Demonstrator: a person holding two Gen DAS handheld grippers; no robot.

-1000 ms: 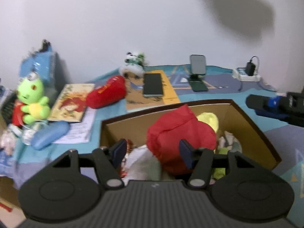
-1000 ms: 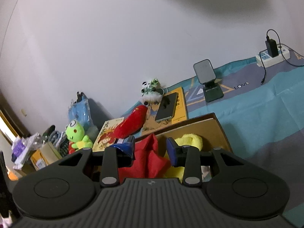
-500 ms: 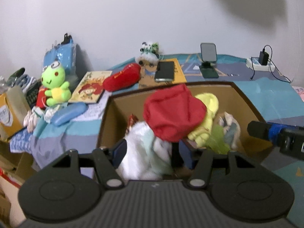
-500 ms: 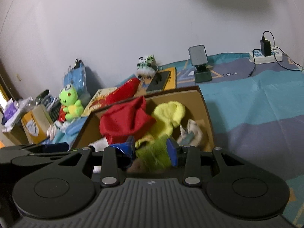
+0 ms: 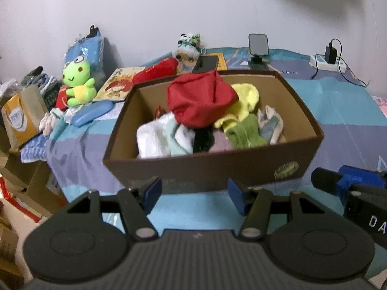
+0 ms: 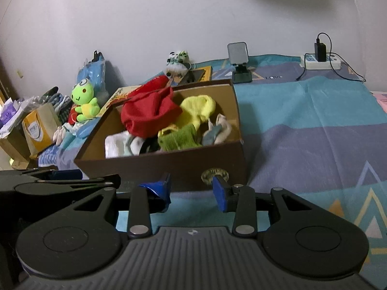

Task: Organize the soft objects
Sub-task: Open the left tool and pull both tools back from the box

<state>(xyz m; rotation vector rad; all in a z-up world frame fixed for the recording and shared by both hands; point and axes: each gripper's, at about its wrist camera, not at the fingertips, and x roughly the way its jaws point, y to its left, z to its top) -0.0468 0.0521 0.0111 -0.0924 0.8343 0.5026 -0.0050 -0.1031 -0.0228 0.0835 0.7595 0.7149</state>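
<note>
A brown cardboard box stands on the bed. It holds a red cloth, a yellow sock, a green sock, white socks and other soft pieces. My left gripper is open and empty, just in front of the box's near wall. My right gripper is open and empty, also in front of the box; it also shows at the right edge of the left wrist view.
A green frog plush, a blue case, a picture book, a red pouch, a panda plush, a phone stand and a power strip lie behind. Cardboard boxes and a paper bag stand at the left.
Both grippers have pulled back and out of the box, from above the clothes to in front of its near wall. The clothes stay in the box.
</note>
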